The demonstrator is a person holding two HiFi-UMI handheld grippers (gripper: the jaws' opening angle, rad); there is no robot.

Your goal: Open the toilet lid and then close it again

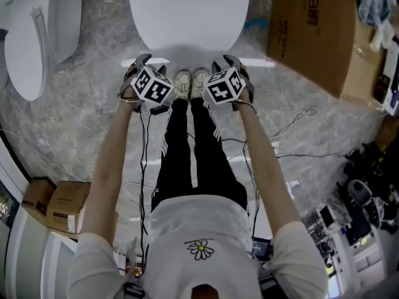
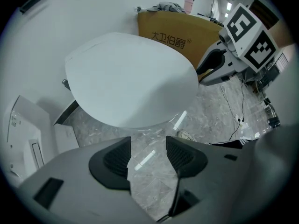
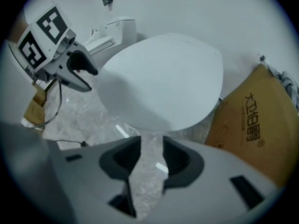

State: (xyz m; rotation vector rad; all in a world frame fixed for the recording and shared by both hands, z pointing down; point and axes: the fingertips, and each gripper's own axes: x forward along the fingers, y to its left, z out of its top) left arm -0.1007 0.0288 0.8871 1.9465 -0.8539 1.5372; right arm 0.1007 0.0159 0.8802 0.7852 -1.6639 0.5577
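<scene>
You stand in front of the toilet, and the toilet lid (image 1: 187, 11) lies down flat on the bowl, closed, with its white oval top facing up. Your shoes (image 1: 191, 83) are just before its front rim, on the grey marbled floor (image 1: 81, 111).

Your left tool (image 2: 148, 146) points steeply down, near the front rim of the lid on its left side. Its jaws stand apart and nothing is between them (only the floor and a bright reflection show through the gap). It is released and does not touch the lid.

Your right tool (image 3: 152, 148) is in the same posture on the other side of your shoes, also near the front rim. Its jaws are apart too, with only floor between the dark pads (image 3: 122, 158), so it grasps nothing. The lid's rim lies a little beyond both tools.

To the right of the toilet a brown cardboard box (image 1: 312, 30) leans, touching or almost touching the lid's side; I cannot tell which. A second white toilet (image 1: 31, 42) is at the far left. Thin cables (image 1: 293, 120) run over the floor beside your legs.
</scene>
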